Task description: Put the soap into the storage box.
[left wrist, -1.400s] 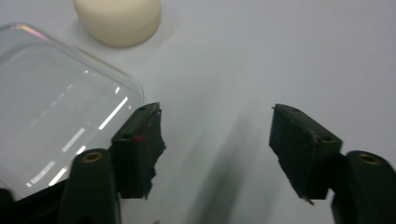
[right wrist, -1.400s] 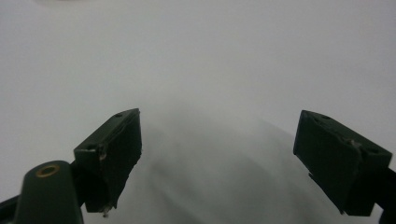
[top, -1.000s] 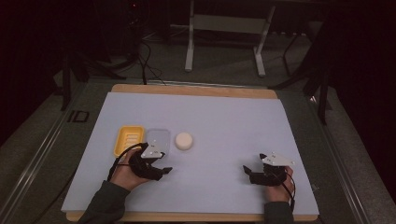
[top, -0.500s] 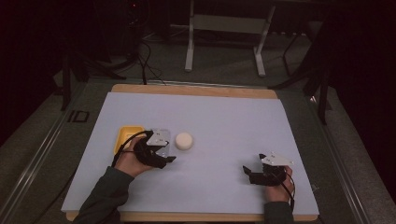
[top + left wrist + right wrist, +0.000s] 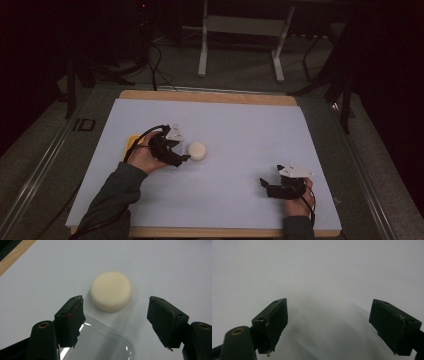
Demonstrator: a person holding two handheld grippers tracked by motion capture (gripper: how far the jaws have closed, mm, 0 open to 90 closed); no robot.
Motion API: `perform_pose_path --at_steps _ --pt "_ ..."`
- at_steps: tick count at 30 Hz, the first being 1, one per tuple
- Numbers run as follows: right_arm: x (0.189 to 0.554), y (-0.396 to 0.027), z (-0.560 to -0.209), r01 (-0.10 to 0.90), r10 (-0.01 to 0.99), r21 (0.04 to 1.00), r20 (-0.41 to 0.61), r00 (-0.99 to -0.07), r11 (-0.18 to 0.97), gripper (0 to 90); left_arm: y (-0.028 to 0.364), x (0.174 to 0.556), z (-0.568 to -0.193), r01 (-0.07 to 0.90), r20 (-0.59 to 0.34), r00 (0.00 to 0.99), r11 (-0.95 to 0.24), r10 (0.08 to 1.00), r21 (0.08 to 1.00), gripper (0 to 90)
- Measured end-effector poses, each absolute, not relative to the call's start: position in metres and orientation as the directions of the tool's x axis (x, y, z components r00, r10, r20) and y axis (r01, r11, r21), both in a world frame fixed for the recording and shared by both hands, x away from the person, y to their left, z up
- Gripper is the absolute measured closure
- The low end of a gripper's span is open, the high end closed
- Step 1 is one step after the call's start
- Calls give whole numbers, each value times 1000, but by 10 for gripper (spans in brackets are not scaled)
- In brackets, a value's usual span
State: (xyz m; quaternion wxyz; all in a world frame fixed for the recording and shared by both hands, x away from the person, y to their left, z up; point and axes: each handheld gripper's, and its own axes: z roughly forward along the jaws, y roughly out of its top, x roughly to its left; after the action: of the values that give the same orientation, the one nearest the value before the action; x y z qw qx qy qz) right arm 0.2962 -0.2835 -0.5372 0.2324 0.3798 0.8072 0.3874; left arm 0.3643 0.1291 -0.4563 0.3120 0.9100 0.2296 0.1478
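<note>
left fingers (image 5: 115, 322) just opened, spread, aimed at white puck (image 5: 111, 290) mid-frame
puck not gripped; clear lid (image 5: 100, 345) released; right fingers (image 5: 329, 327) spread, idle.

Each hand holds a black two-jaw gripper. The left gripper (image 5: 184, 157) carries a grey three-cornered plate on top, and a black cable loops from it back over the wrist. The right gripper (image 5: 264, 184) bears the same plate, dotted with small dark screws, and a thin black cable. Up close, the jaws are blocky black pads on arms with brass-coloured rivets. The left forearm wears a dark grey-green sleeve (image 5: 112, 196).
</note>
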Motion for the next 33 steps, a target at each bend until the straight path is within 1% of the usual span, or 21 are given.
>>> perform_pose_path --at_steps 5,10,18,25,33 --pt "296 -283 -537 435 792 802 -78 -605 411 153 122 376 -459 334 114 861 -720 495 608 270" --pt "296 -283 -537 434 791 801 -78 -607 411 153 115 385 -462 337 102 874 -745 474 576 285" --pt "296 -283 -537 431 786 800 -81 -612 418 153 103 401 -466 340 103 885 -783 453 521 282" --pt "296 -282 -537 432 784 797 -81 -615 421 153 96 411 -472 353 87 891 -801 446 484 200" --pt "296 -282 -538 428 779 794 -87 -621 431 153 85 418 -477 353 66 904 -825 422 442 196"
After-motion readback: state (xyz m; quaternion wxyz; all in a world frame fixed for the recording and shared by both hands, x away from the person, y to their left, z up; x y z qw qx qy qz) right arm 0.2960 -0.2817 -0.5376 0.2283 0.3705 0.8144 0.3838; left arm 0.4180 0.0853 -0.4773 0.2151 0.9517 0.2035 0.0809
